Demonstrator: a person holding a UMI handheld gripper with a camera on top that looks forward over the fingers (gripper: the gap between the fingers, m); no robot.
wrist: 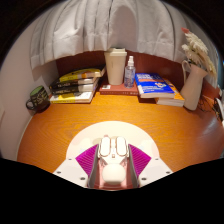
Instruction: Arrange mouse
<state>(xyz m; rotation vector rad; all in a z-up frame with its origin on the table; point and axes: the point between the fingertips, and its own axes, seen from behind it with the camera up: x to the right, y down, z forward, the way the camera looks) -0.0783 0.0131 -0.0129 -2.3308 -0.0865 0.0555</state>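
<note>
A bare stretch of wooden table (60,130) lies open ahead, its far edge lined with stacked books (76,85), a white box (117,64), a bottle (130,70) and a blue book (156,86) below a curtain (110,25). The tool (112,160) is clamped on a white mouse (113,155), its long axis pointing straight ahead between the pink pads (84,157). The free room likely suits setting it down forward, well short of the books.
</note>
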